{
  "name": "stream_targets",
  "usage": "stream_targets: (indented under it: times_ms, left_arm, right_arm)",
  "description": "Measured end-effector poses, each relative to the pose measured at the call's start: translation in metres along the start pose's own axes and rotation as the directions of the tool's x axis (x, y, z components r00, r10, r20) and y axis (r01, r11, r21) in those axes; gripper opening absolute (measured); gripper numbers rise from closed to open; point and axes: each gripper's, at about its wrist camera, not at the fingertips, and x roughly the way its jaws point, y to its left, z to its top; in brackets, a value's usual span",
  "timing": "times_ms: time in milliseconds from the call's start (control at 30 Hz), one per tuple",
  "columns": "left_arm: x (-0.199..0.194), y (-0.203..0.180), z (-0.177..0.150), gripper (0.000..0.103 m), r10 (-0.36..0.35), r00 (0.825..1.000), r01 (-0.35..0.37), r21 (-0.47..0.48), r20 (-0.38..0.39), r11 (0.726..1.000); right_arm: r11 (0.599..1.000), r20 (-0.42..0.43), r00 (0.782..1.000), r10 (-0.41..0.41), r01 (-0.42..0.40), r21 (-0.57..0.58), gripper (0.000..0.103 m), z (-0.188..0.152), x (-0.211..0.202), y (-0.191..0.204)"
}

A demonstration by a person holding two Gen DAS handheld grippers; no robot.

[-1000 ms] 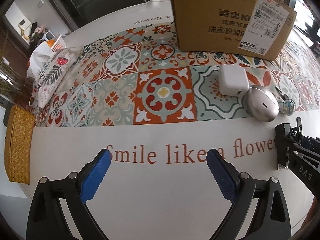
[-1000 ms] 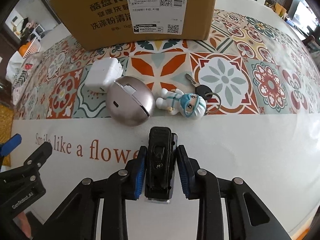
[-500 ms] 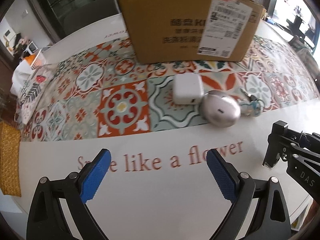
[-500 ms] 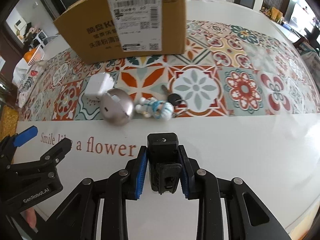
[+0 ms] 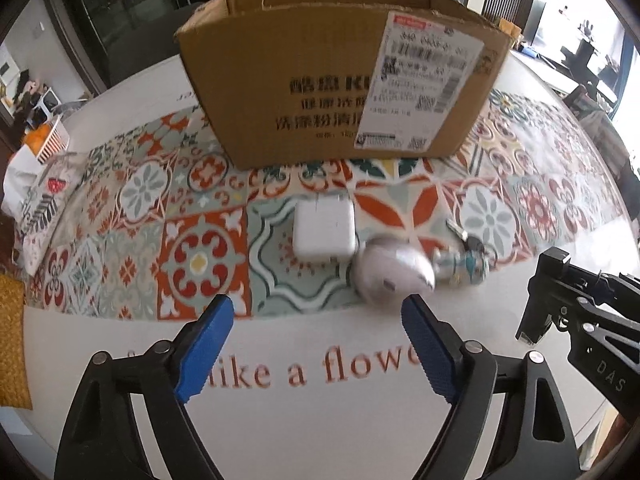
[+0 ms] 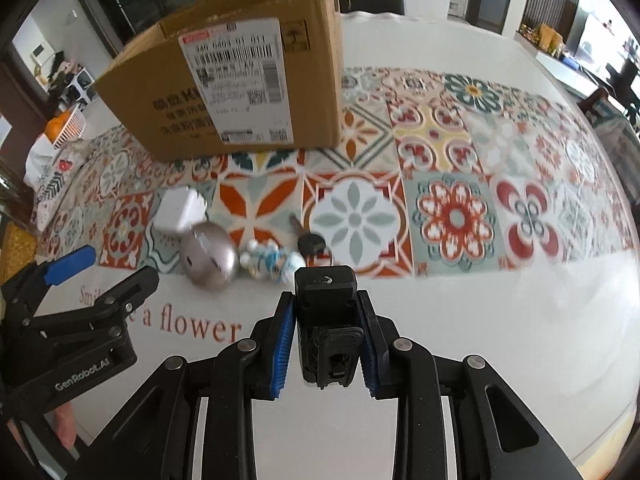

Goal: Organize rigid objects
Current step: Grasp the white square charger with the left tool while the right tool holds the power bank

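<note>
Black rectangular plastic clip-like block (image 6: pixel 326 320): clamped upright between blue pads, lifted above white cloth. White square charger (image 5: pixel 324 232), silver egg-shaped case (image 5: pixel 394 274) touching its corner, small blue-white figurine (image 6: pixel 272 264) with dark key (image 6: pixel 308 240) alongside, before open brown cardboard box (image 5: pixel 340 92).

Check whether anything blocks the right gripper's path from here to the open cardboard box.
Partly. The right gripper, shut on the black clip, has the silver egg-shaped case, figurine keychain and white charger lying ahead and left, before the cardboard box. Carried above them, nothing visible blocks it.
</note>
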Motion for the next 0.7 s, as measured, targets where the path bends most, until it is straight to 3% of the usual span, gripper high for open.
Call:
stream_targets:
  times_ms: [167, 700]
  left_arm:
    - [0.008, 0.0, 0.027, 0.079, 0.025, 0.999, -0.026, 0.006, 0.02, 1.0]
    - [0.068, -0.002, 0.056, 0.055, 0.003, 0.994, -0.004, -0.009, -0.11, 1.0]
  right_arm:
    - [1.0, 0.0, 1.0, -0.004, 0.005, -0.02, 0.03, 0.022, 0.009, -0.001]
    - [0.999, -0.048, 0.999, -0.004, 0.002, -0.039, 0.03, 0.055, 0.047, -0.008]
